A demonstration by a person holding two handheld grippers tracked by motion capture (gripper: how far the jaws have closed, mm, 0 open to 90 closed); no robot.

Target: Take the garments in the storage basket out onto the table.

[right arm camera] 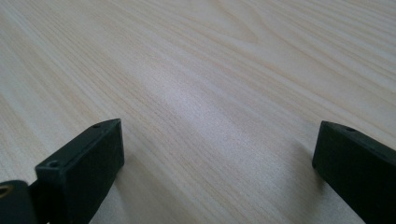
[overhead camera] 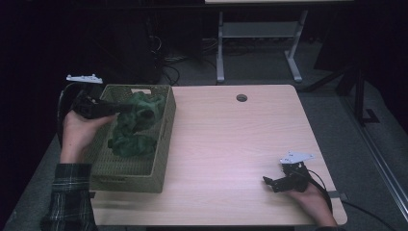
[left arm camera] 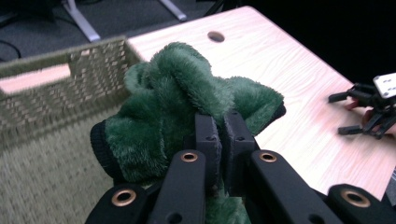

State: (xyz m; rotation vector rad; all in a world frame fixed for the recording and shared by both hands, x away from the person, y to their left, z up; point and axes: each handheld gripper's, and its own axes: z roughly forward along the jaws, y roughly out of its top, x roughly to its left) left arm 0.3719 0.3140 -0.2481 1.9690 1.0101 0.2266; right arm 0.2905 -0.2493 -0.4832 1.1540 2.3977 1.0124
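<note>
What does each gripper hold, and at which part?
The left gripper pinches a fold of the green plush cloth over the basket. The right gripper holds nothing; its jaws are open.

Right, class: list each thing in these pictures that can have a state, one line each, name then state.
left gripper: shut on the green plush cloth, held above the basket.
right gripper: open, nothing between its jaws, low over the table.
green plush cloth: crumpled, one part pinched and lifted, the rest trailing into the basket.
basket: upright, open-topped, at the table's left edge.
table: bare wood between basket and right gripper.
</note>
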